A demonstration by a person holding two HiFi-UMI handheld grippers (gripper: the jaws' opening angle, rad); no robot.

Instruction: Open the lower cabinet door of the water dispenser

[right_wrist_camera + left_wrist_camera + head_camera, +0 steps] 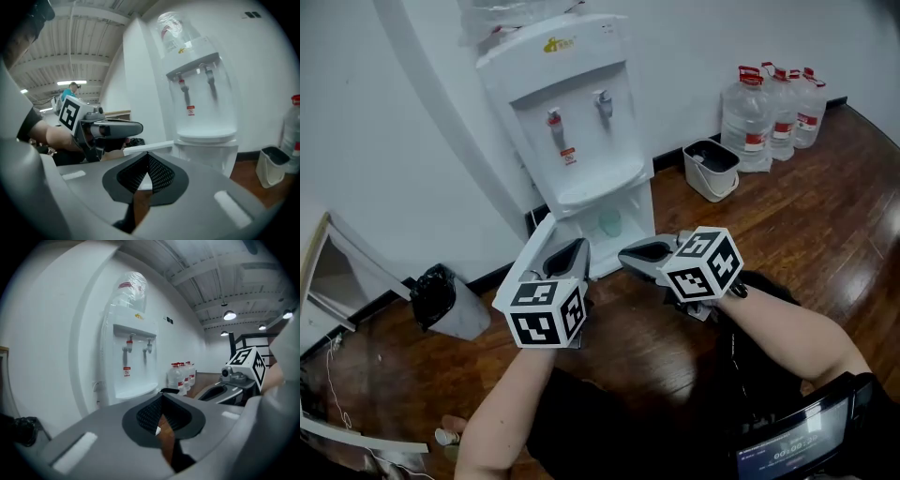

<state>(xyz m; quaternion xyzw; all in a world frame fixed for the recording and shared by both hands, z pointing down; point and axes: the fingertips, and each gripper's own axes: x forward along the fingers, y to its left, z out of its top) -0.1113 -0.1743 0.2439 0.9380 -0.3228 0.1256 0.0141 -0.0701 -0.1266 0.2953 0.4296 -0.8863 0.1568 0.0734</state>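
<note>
The tall white plastic water dispenser (581, 112) stands against the white wall (394, 141), with an upturned clear bottle on top and two taps over its recess. Its lower cabinet door (534, 246), a flat white panel, hangs swung out to the dispenser's left. This leaves the cabinet open, and a pale green rounded object (610, 222) sits inside, too small to identify.

Both tongs are held up in front of the open cabinet, pointing at the dispenser. The left tongs (567, 253) are parted a little at the pads with nothing between them, and in the head view they overlap the door's lower edge. The right tongs (639, 251) are closed pad to pad and empty, just right of the left ones and apart from the cabinet.

On the dark wooden floor (825, 216):
- A small white bin with a dark liner (711, 171) stands right of the dispenser.
- Three clear water jugs with red caps (773, 108) stand beyond it along the wall.
- A black-bagged waste bin (445, 302) stands left of the door, well apart from it.
</note>
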